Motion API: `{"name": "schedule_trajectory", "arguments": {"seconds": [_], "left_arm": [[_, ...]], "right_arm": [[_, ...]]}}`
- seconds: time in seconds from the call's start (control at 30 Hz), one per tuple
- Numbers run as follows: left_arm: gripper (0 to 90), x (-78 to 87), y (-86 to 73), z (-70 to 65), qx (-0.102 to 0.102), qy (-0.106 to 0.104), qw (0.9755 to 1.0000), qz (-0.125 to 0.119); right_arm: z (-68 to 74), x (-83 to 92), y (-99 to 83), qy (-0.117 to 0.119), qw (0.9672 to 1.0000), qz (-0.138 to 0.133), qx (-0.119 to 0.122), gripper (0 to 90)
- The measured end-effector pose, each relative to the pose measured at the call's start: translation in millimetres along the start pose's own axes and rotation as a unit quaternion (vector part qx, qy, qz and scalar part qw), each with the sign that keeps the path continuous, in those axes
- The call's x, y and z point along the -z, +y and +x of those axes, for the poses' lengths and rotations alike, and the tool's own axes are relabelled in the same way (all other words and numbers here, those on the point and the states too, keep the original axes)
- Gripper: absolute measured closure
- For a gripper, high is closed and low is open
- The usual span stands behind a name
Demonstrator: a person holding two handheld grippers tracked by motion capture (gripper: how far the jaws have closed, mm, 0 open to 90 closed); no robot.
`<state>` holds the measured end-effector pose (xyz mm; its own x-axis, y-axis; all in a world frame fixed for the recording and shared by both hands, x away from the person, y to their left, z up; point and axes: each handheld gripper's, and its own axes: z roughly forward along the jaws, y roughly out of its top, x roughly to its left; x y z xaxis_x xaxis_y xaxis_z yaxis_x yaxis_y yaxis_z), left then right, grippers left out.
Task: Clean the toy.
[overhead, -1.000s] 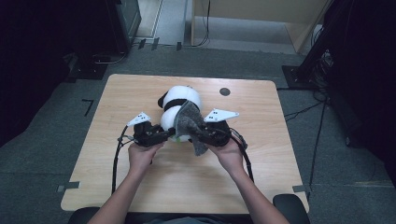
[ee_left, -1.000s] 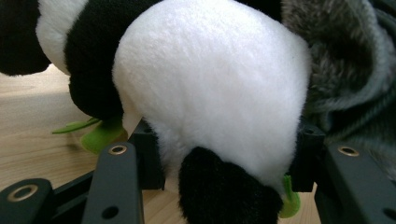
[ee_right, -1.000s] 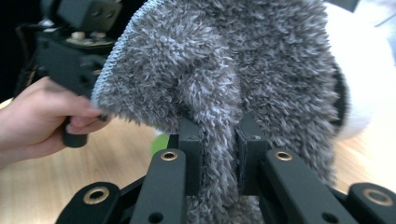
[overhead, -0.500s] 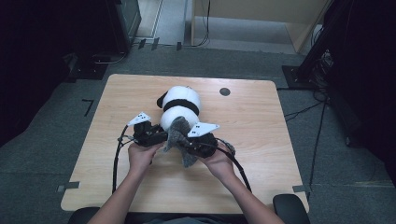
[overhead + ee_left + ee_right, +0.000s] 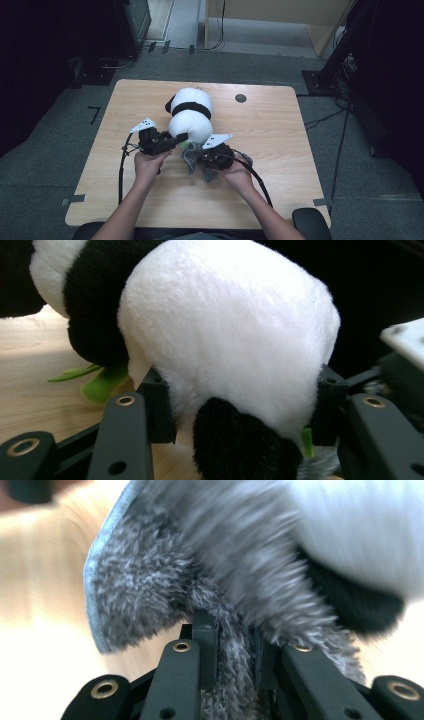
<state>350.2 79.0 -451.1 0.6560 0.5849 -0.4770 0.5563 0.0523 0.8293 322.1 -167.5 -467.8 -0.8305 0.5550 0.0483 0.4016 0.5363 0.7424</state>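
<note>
A black-and-white panda plush [image 5: 191, 114] lies on the wooden table [image 5: 280, 135]. My left gripper [image 5: 181, 138] is at its near end, and in the left gripper view [image 5: 240, 405] both jaws press into the white rear of the panda [image 5: 225, 325]. My right gripper [image 5: 196, 159] is just in front of the panda, low over the table, shut on a grey fuzzy cloth [image 5: 190, 156]. In the right gripper view [image 5: 232, 635] the grey cloth [image 5: 150, 580] is pinched between the jaws and fans out above them. A green felt leaf [image 5: 102, 385] pokes out from under the panda.
A small dark round mark [image 5: 240, 98] sits on the table's far side, right of the panda. Cables [image 5: 120, 170] trail from both grippers toward the near edge. Dark cabinets [image 5: 135, 20] and more cables stand on the grey floor beyond the table.
My right gripper has carried the grey cloth from the panda's right side down and to the left, in front of the panda. The left gripper has kept its hold and place.
</note>
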Motion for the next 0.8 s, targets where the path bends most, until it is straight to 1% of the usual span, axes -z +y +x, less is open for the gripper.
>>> {"name": "schedule_trajectory", "arguments": {"seconds": [0.03,0.07,0.13,0.2,0.27,0.33,0.43,0.57,0.67,0.73,0.8], "left_arm": [[44.3,0.5,0.4,-0.8,-0.002,-0.001,1.0000,0.000],[44.2,1.2,0.9,-1.4,-0.009,0.000,1.0000,0.002],[44.1,1.6,1.2,-2.3,-0.015,0.001,0.9999,0.002],[44.1,2.4,1.5,-0.8,-0.013,-0.003,0.9999,0.001],[44.0,3.7,1.9,0.9,-0.009,-0.006,0.9999,0.001],[44.0,5.3,2.3,2.3,-0.006,-0.006,1.0000,0.001],[43.9,7.3,3.0,4.9,-0.010,-0.007,0.9999,0.002],[43.8,9.5,3.9,6.9,-0.024,0.004,0.9997,0.003],[43.8,10.4,4.0,8.4,-0.026,0.011,0.9996,0.003],[43.7,11.3,4.0,10.4,-0.031,0.016,0.9994,0.004],[43.7,12.6,4.0,12.7,-0.031,0.020,0.9993,0.003]], "right_arm": [[-2.9,-0.1,-1.5,-0.006,1.0000,0.005,-0.004,77.8],[-6.8,0.8,-2.9,-0.008,0.9999,0.006,-0.009,77.7],[-14.4,3.8,-5.2,-0.008,0.9997,0.005,-0.024,77.7],[-19.8,7.4,-6.6,-0.016,0.9994,0.005,-0.030,77.7],[-24.6,11.1,-7.8,-0.028,0.9991,0.003,-0.031,77.6],[-29.4,15.4,-9.1,-0.035,0.9986,0.001,-0.039,77.6],[-35.8,21.2,-11.0,-0.044,0.9978,-0.004,-0.049,77.6],[-43.8,28.2,-13.8,-0.053,0.9965,-0.010,-0.064,77.5],[-49.0,34.1,-14.6,-0.060,0.9953,-0.018,-0.073,77.5],[-52.2,38.4,-14.6,-0.065,0.9947,-0.024,-0.076,77.2],[-55.4,43.3,-14.8,-0.068,0.9940,-0.031,-0.079,77.2]]}}
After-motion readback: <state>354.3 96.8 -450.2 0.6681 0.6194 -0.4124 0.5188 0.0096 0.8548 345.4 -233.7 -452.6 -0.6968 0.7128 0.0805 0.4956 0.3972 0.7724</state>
